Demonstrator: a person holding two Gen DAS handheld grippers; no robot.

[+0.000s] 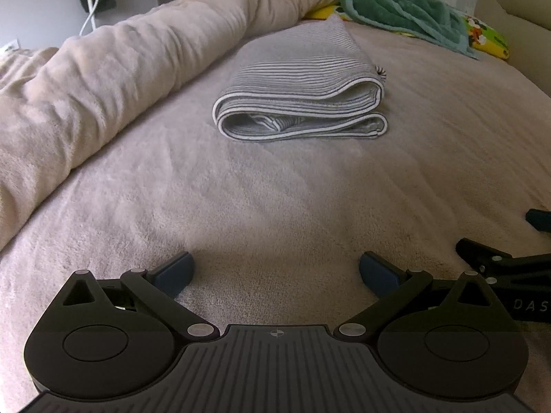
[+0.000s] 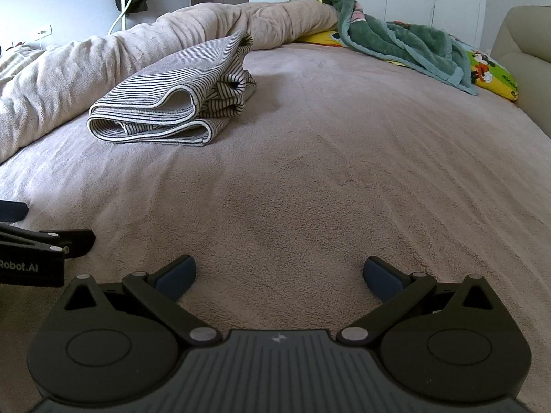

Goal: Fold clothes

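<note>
A folded striped garment (image 1: pixel 299 93) — grey with thin dark lines and a pale hem — lies in the upper middle of the left wrist view, flat on the beige plush bedspread (image 1: pixel 275 199). In the right wrist view the same bundle sits in the upper left of the frame, its layered edges facing the camera, with a looser dark-striped part bulging out on its right side.

The left gripper (image 1: pixel 275 273) sits at the bottom of its frame with its blue-padded fingers spread wide apart, nothing between them, well short of the garment. The right gripper (image 2: pixel 279 274) is likewise spread wide and empty over bare bedspread; each tool's black linkage shows at the other view's side edge.

A rolled beige duvet (image 1: pixel 113 65) runs along the upper left, just behind the garment. At the upper right lie a green fleece blanket (image 2: pixel 389 38) and, beneath it, a yellow cartoon-print pillow (image 2: pixel 489 75).
</note>
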